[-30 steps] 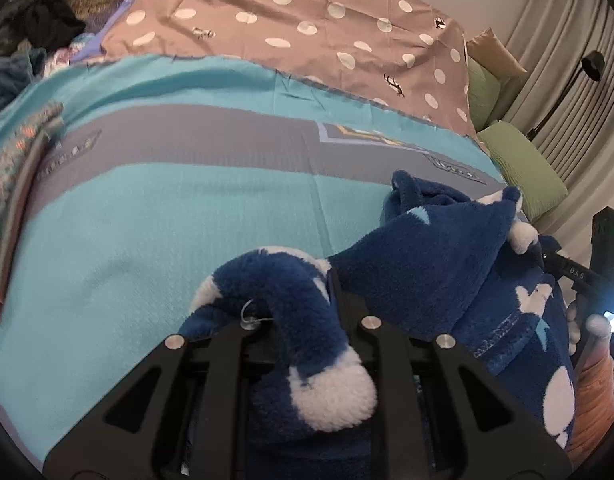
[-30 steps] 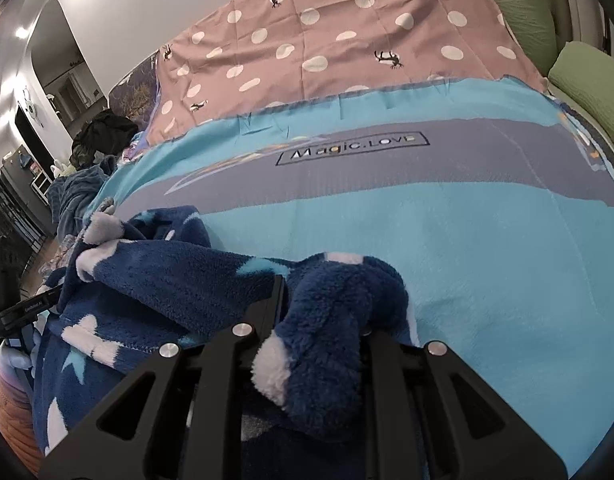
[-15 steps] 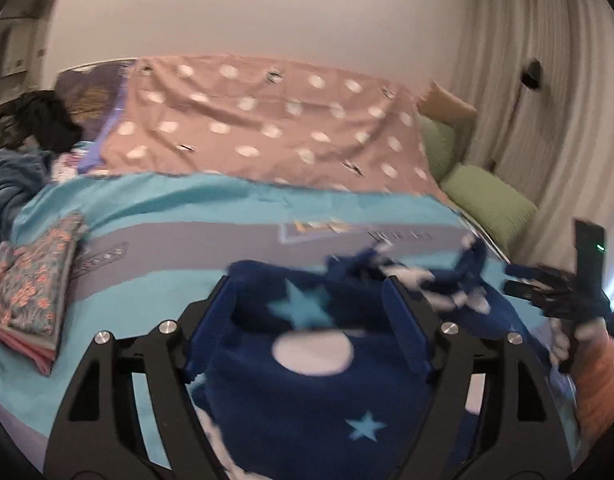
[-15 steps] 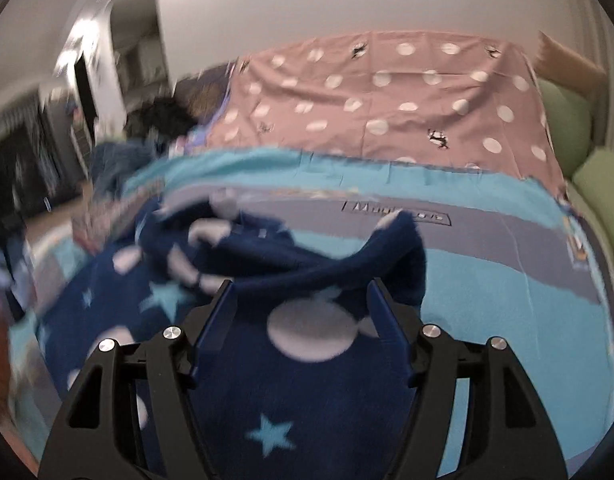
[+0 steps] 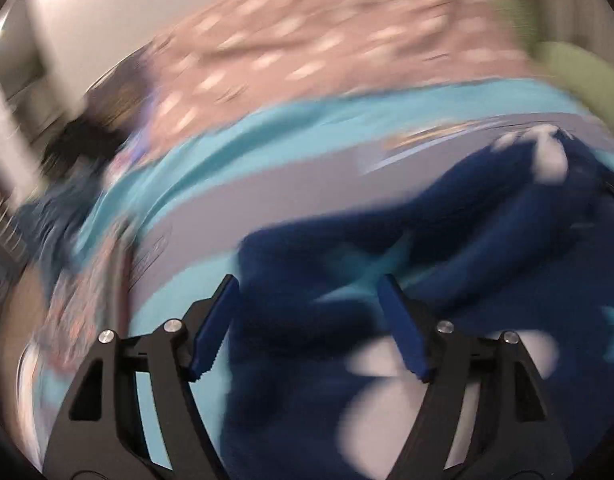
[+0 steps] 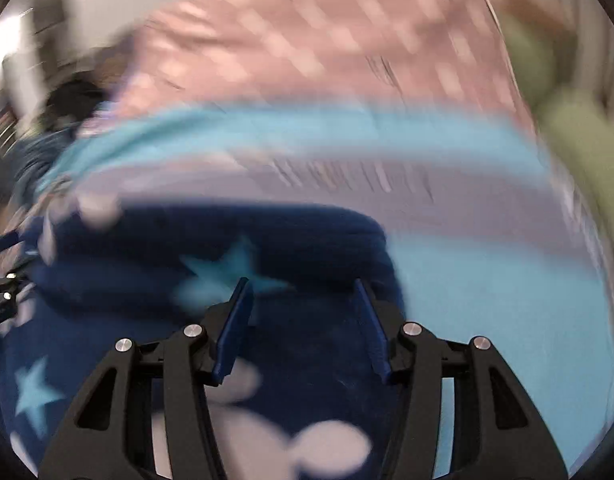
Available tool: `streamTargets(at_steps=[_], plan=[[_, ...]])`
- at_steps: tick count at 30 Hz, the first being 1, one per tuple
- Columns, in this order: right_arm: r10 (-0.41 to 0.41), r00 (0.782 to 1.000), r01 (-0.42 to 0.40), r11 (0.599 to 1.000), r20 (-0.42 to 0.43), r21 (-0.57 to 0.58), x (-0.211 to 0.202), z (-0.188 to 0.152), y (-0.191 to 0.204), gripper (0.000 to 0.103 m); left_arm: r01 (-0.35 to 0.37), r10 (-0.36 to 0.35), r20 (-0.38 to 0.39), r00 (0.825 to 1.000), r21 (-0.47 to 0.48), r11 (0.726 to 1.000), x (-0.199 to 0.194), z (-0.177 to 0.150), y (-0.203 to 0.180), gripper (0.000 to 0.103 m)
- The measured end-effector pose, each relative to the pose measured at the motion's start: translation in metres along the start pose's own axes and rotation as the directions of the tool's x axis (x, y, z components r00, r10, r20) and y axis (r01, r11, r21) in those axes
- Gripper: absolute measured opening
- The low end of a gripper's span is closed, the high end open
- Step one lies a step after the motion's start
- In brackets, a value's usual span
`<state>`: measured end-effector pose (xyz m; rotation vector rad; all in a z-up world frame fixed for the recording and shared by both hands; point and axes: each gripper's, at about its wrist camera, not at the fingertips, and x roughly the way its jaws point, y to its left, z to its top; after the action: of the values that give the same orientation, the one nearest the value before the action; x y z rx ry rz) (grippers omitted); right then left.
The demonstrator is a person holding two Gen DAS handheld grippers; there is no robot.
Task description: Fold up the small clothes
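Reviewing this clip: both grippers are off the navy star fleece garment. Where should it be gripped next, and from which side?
On the fleece garment, take the thick rolled fold edge along its far side, coming from above and the near side. That raised ridge gives open jaws something to pinch; the flat middle does not. Both the left gripper and right gripper stand open.

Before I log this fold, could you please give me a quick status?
Left gripper and right gripper open, jaws just closing, gripping nothing. Navy star-print fleece garment on turquoise bedspread. Nothing in the way.

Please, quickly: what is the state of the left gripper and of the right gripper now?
Left gripper: open, jaws just closing slightly, holding nothing; the blue fleece garment lies beneath.
Right gripper: open, jaws just closing, holding nothing, over the same garment.
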<state>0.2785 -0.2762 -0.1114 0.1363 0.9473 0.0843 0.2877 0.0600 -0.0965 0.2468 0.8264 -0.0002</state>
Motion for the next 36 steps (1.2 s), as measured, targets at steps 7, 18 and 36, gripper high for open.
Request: streamTargets(at_steps=[7, 18, 36], plan=[[-0.033, 0.998, 0.034, 0.999, 0.055, -0.011, -0.017, 0.000, 0.002, 0.052, -0.051, 0.048, -0.030, 0.998, -0.132, 0.990, 0.002, -0.005, 0.025, 0.069], [0.022, 0.993, -0.034, 0.994, 0.114, 0.100, -0.135, -0.077, -0.066, 0.054, 0.102, -0.110, -0.019, 0.994, -0.259, 0.960, -0.057, -0.056, 0.082, 0.069], [0.439, 0.897, -0.442, 0.884, 0.055, 0.152, -0.173, -0.221, -0.093, 0.055, 0.525, -0.541, -0.004, 0.841, 0.250, 0.814, -0.190, -0.046, -0.140, 0.073]])
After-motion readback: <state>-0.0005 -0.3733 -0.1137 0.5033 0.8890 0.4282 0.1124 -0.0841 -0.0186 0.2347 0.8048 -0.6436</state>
